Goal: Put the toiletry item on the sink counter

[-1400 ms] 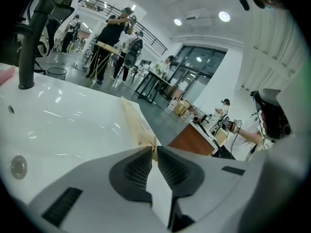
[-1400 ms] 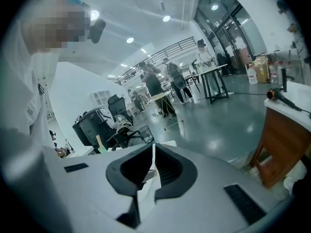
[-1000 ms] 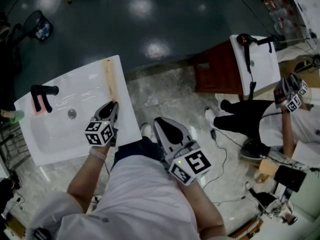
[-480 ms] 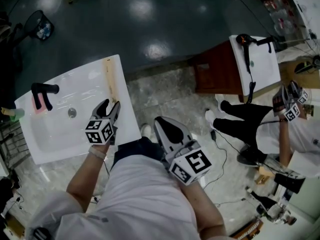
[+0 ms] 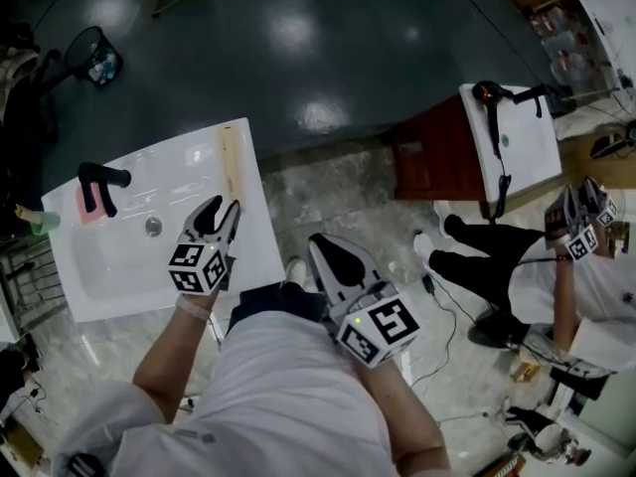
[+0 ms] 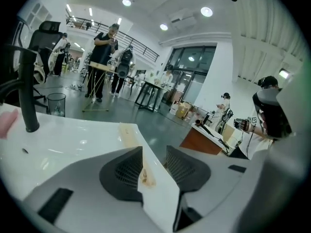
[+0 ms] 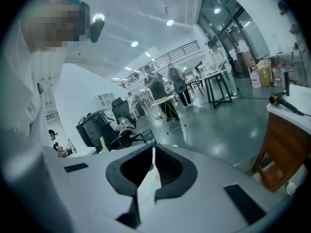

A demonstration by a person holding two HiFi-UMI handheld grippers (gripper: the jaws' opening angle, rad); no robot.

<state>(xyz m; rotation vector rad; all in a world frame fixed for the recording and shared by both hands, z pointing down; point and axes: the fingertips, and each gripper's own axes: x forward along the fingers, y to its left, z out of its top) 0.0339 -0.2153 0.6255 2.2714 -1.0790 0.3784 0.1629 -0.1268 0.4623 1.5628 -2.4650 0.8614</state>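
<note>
The stick (image 5: 232, 165) lay flat on the white table (image 5: 256, 256), along its right edge. It was long, thin and tan. Its long way ran from near the person out to the far edge, and its near end pointed at the left tongs (image 5: 224, 207).

The left tongs hung just past that near end. They were spread wide and held nothing – only the table edge showed between them. The right tongs (image 5: 320, 241) were off to the right, over the floor, with their tips pressed together on nothing.

The table had a sink in it, with a black tap (image 5: 99, 182) and a pink thing (image 5: 87, 207) beside the tap. The floor by the table was pale stone (image 5: 328, 197). Farther out it was dark and shiny (image 5: 298, 58) – ceiling lights glowed in it. Another white table (image 5: 527, 127) with a hair dryer (image 5: 489, 95) stood to the right.
</note>
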